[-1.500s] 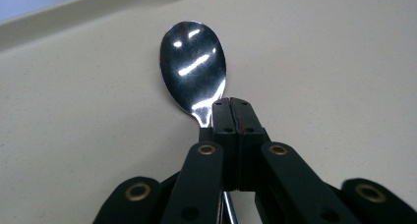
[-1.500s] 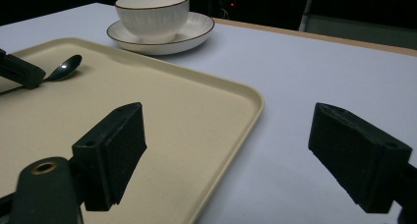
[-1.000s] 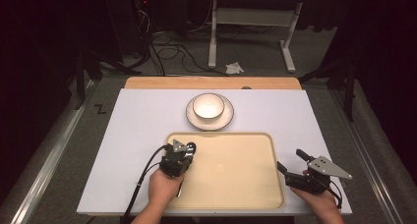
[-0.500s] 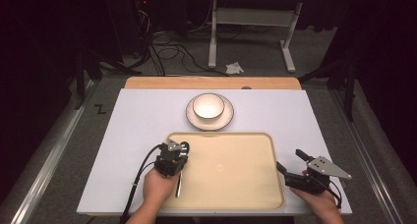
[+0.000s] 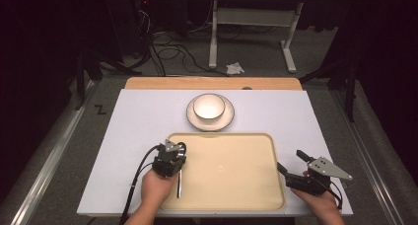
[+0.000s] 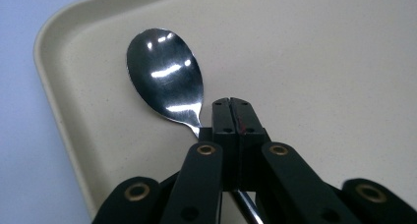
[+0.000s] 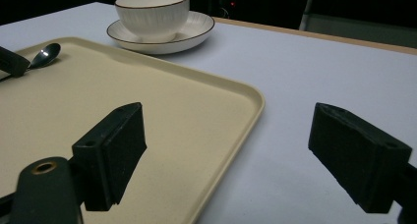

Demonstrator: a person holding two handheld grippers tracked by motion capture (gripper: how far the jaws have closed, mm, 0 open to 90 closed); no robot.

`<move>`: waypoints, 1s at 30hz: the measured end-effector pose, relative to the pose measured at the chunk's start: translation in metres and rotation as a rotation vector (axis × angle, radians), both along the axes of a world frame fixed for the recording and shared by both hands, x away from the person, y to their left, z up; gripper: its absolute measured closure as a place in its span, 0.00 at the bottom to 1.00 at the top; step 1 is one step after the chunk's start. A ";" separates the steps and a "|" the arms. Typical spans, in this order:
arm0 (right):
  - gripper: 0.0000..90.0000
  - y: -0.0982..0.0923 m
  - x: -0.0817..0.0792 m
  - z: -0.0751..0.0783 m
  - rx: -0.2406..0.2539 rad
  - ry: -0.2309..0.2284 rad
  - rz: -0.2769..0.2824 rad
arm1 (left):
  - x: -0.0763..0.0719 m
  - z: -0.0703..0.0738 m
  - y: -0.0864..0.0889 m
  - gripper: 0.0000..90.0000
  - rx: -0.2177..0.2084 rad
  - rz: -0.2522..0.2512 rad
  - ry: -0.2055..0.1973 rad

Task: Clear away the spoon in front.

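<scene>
The spoon (image 6: 164, 79) lies on the tray (image 5: 231, 136), near its rim at about nine o'clock, bowl end pointing toward twelve; the left gripper (image 5: 169, 161) has its jaws pressed tight together on the neck of the handle, as the left gripper view shows, with the shiny bowl just past the tips and the handle running back under the jaws; so the spoon is gripped and, judging by how flat it sits, either just set down or about to be lifted; I cannot tell which. The bowl (image 5: 209, 106) sits on its saucer (image 5: 194, 120) beyond the tray at twelve o'clock, off the tray and apart from it; if the spoon is meant to join them, that carry is not yet done, and the tray otherwise holds nothing.

The left hand (image 5: 156, 189) comes in from six o'clock, gripper pointing toward twelve and tipped down onto the tray; the right gripper (image 5: 288, 171) rests off the tray's edge at about four o'clock, aimed toward ten o'clock, its jaws standing wide apart with nothing between them, one over the tray's rim and one over the table (image 5: 296, 116).
</scene>
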State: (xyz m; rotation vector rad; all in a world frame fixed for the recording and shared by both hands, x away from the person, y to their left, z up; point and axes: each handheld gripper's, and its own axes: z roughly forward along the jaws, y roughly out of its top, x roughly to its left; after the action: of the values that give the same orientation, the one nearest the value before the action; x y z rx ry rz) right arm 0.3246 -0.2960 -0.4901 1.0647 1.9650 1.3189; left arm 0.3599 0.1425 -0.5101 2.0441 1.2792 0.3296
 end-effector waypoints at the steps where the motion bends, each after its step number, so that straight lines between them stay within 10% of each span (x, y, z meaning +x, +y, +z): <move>1: 0.17 0.000 0.000 0.000 0.002 0.001 0.000 | 0.000 0.001 0.000 0.95 -0.009 -0.002 -0.004; 14: 0.14 -0.001 -0.001 0.002 0.014 -0.014 0.003 | -0.017 0.019 0.021 0.46 -0.098 -0.022 -0.142; 22: 0.06 0.000 -0.003 0.004 0.012 -0.036 0.004 | -0.031 0.027 0.050 0.02 -0.026 0.019 -0.241; 30: 0.00 0.002 -0.003 0.003 0.003 -0.032 0.004 | -0.057 0.027 0.085 0.00 -0.068 0.010 -0.280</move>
State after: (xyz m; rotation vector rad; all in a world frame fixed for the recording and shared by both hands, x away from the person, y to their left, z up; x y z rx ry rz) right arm 0.3220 -0.2936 -0.4873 1.0351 1.9431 1.3338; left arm 0.3029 0.2271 -0.4831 1.8590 1.1133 0.5486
